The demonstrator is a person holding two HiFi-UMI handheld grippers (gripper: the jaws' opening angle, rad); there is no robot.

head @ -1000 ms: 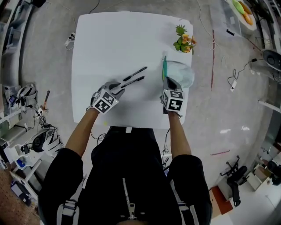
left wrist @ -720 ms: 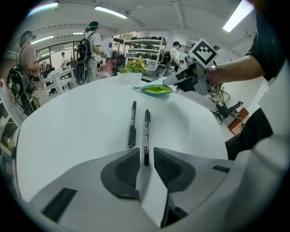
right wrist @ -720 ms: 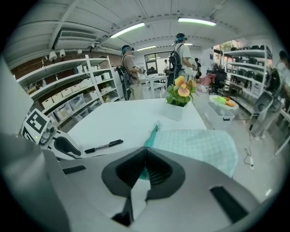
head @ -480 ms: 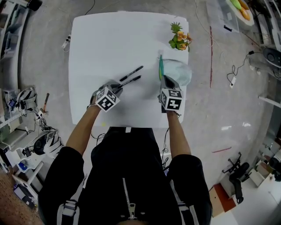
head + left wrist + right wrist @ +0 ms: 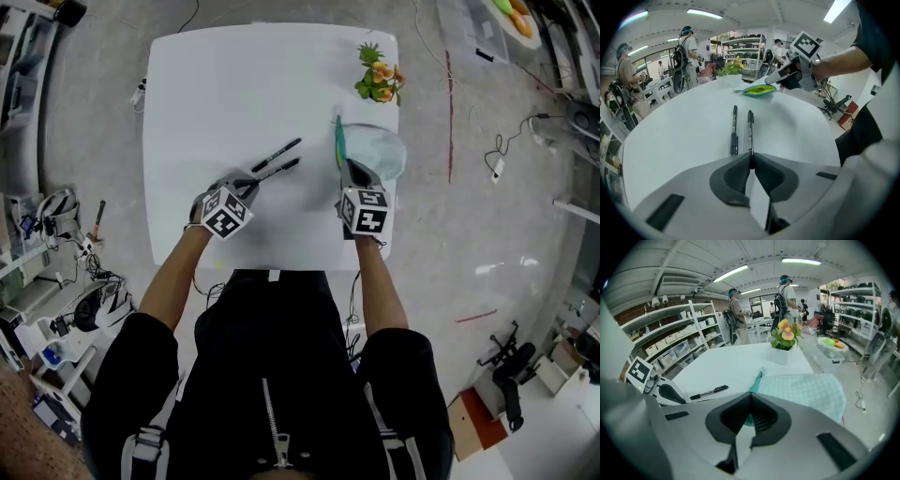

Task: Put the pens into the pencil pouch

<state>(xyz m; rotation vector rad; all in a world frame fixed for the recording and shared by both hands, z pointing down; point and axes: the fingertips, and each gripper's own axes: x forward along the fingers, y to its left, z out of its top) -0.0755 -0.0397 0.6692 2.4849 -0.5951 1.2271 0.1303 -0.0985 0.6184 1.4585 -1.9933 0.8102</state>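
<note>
**Left gripper** (image 5: 750,158): the jaws have just been closing and now stand almost together, pinching the near end of a pen (image 5: 278,169) at their tips. The pen lies flat on the counter (image 5: 216,84), at the centre of the head view. A second pen (image 5: 279,150) lies just beside it, roughly parallel, clear of the jaws.

**Right gripper** (image 5: 750,397): the jaws are pressed together on the teal edge of the pouch (image 5: 382,150), right of centre in the head view. The pouch lies flat near the counter's right edge. Its inside cannot be seen. Both pens lie outside it, to its left.

**Pot** (image 5: 779,356): it holds flowers (image 5: 786,333) and stands just beyond the pouch.
</note>
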